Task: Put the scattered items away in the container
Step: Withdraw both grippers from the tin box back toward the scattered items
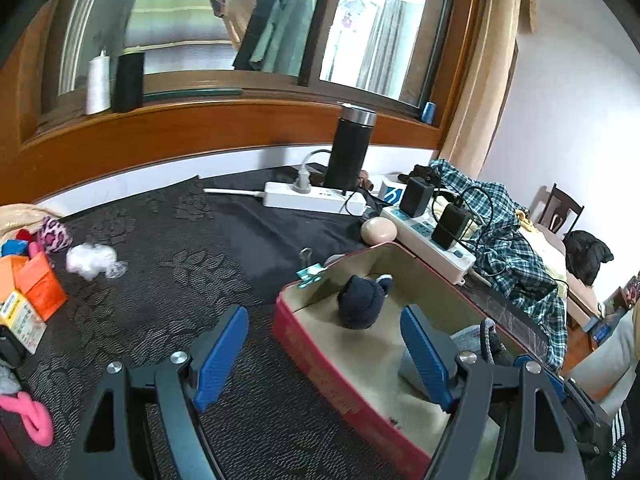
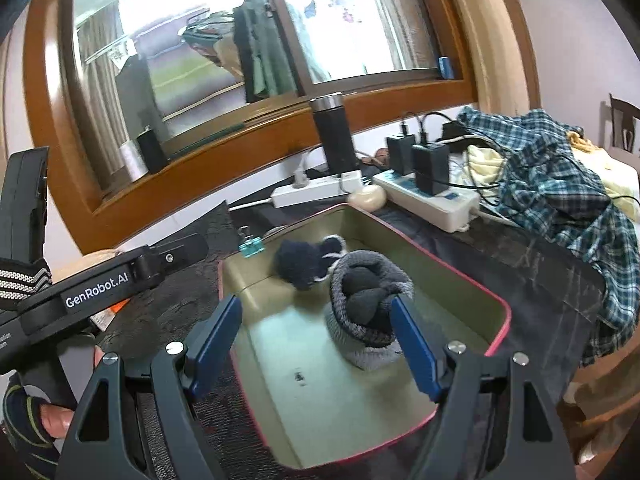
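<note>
The red-rimmed rectangular metal tin (image 2: 505, 312) lies on the dark patterned tablecloth (image 1: 168, 280) with its long axis running away from the right wrist camera, slanting leftward toward the window wall; in the left wrist view it runs diagonally from lower left to upper right. Inside it, a dark navy rolled sock ball with pale trim (image 2: 304, 264) sits near the far end, and a grey-and-black knitted sock bundle (image 2: 366, 304) lies just in front of it, its rolled opening facing up. The right gripper (image 2: 316, 344) hangs above the tin's near half, its blue-padded jaws spread wide and holding nothing, the right pad just beside the grey bundle. The left gripper (image 1: 324, 352) straddles the tin's near wall, jaws likewise wide apart and empty. A teal binder clip (image 1: 311, 273) sits at the tin's far left corner; a white power strip (image 1: 430, 236) runs along its far right side. Left of the tin the cloth is open, with a white fluff wad (image 1: 94, 260), an orange carton (image 1: 38, 288) and a pink fabric piece (image 1: 30, 416) scattered toward the table's left edge.
</note>
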`<act>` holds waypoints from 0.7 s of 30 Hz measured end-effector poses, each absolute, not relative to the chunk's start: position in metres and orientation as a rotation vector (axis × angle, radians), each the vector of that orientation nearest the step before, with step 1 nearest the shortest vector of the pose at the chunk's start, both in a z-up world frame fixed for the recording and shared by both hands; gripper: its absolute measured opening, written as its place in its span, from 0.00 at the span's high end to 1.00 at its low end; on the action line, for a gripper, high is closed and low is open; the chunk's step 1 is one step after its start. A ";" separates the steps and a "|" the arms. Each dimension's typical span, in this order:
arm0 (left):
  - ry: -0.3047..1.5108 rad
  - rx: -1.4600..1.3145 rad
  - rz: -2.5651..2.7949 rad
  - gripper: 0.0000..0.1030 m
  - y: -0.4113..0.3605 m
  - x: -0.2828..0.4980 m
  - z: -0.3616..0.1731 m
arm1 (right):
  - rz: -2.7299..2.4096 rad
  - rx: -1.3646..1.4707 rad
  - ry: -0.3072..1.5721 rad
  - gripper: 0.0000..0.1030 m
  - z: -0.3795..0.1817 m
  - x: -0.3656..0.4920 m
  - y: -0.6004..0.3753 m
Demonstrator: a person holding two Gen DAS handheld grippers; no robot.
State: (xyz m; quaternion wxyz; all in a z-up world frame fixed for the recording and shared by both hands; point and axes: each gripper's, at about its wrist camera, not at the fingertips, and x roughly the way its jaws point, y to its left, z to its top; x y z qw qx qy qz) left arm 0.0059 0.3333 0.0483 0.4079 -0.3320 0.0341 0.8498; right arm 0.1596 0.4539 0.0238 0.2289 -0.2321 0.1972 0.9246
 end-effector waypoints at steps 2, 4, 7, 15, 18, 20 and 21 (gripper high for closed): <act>0.085 -0.843 2.142 0.22 0.328 0.006 0.049 | 2.557 -0.653 0.537 0.23 0.024 0.156 0.449; 0.081 -0.849 2.144 0.22 0.322 0.005 0.049 | 2.561 -0.665 0.533 0.23 0.024 0.154 0.444; 0.075 -0.845 2.153 0.22 0.312 0.005 0.053 | 2.572 -0.659 0.517 0.23 0.029 0.156 0.436; 0.181 -0.849 2.201 0.22 0.280 0.005 0.054 | 2.609 -0.663 0.513 0.23 0.035 0.151 0.415; 0.143 -0.852 2.243 0.22 0.254 -0.002 0.055 | 2.644 -0.691 0.518 0.23 0.033 0.140 0.404; 0.106 -0.873 2.253 0.22 0.242 -0.009 0.052 | 2.661 -0.716 0.494 0.23 0.032 0.133 0.395; 0.093 -0.886 2.257 0.22 0.236 -0.012 0.050 | 2.669 -0.728 0.482 0.23 0.031 0.129 0.390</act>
